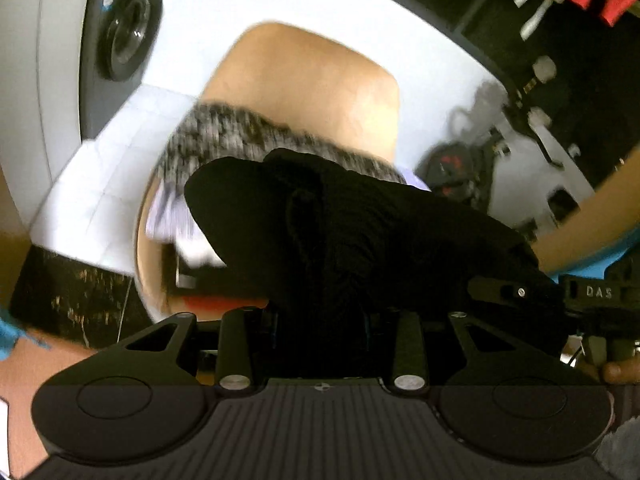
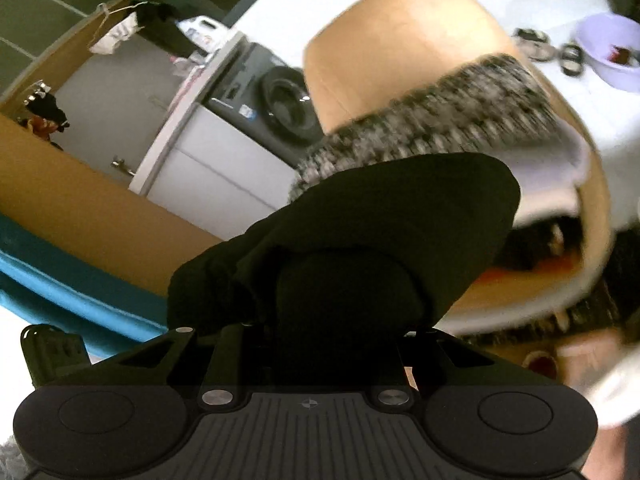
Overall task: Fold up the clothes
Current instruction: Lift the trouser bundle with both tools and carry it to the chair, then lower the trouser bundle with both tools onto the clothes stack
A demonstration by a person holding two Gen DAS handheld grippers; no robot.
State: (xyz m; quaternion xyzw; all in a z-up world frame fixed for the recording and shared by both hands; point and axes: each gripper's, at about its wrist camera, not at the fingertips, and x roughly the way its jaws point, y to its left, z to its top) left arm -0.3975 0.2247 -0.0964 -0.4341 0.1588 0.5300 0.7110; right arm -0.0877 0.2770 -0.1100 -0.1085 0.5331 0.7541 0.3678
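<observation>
A black garment (image 1: 340, 232) hangs bunched over my left gripper (image 1: 320, 320) and hides its fingers; the gripper is shut on it. The same black garment (image 2: 380, 232) drapes over my right gripper (image 2: 312, 320), which is shut on it, fingers hidden. The right gripper's body (image 1: 592, 296) shows at the right edge of the left wrist view, close beside the cloth. Beyond the garment a tan chair (image 1: 320, 80) holds a black-and-white knitted garment (image 1: 240, 136) and a pale lilac cloth (image 1: 172, 216). They also show in the right wrist view: chair (image 2: 400, 32), knit (image 2: 440, 120).
A washing machine (image 1: 124, 32) stands to the left on the white tiled floor (image 1: 100, 184); it also shows in the right wrist view (image 2: 280, 96). A lilac basin (image 2: 612, 52) sits far right. A brown door (image 2: 80, 200) and a blue edge (image 2: 80, 292) lie left.
</observation>
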